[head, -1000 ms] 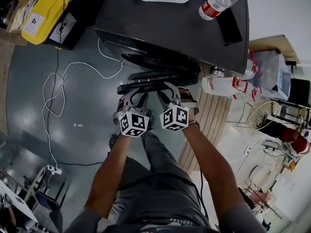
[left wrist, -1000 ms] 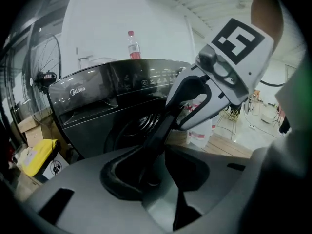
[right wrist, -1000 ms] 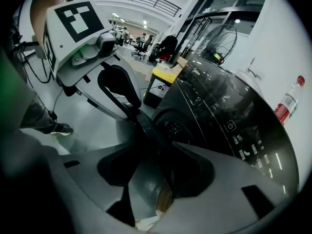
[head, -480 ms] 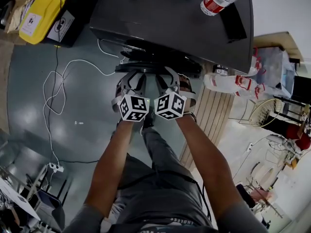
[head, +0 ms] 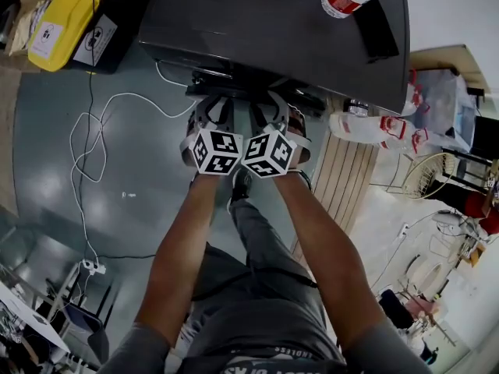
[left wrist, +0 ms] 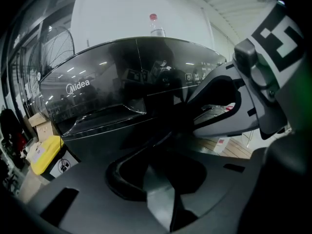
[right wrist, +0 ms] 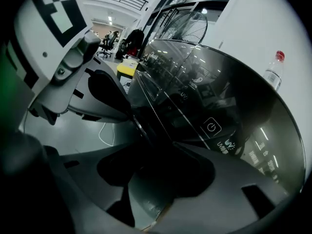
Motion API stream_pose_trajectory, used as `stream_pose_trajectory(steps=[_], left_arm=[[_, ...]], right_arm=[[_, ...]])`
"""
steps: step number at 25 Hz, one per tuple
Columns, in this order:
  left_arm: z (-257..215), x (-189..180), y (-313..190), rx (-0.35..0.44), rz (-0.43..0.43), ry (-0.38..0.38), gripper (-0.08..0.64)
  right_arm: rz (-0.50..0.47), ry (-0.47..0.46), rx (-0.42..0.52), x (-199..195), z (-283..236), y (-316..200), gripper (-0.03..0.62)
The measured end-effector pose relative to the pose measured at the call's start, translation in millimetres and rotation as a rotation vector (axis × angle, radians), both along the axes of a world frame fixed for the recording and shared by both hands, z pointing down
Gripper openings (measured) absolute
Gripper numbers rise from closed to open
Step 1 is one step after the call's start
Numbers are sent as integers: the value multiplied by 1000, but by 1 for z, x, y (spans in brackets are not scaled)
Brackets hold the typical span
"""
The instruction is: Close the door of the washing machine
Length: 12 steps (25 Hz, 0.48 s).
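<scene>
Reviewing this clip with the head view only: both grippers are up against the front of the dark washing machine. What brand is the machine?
Observer: The left gripper view shows a Midea logo on the washing machine.
Operator: Any control markings?
Observer: The right gripper view shows a power symbol on its front.
Operator: And the jaws on the left?
Observer: The left gripper has its jaws closing, narrowly apart, with nothing visible between them.
</scene>
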<state>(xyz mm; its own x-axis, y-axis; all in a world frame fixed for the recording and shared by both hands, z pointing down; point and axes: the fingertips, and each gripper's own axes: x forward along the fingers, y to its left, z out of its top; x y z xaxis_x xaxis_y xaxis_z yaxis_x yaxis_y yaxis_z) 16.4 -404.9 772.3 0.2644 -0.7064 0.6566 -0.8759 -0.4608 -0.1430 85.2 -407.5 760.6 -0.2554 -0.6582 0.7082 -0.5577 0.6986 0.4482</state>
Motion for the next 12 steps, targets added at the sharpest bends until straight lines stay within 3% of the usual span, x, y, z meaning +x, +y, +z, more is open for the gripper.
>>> stream_pose_trajectory(steps=[12], left_arm=[[3, 0, -6, -76, -38, 58, 95]], right_arm=[[68, 19, 2, -1, -2, -3, 217]])
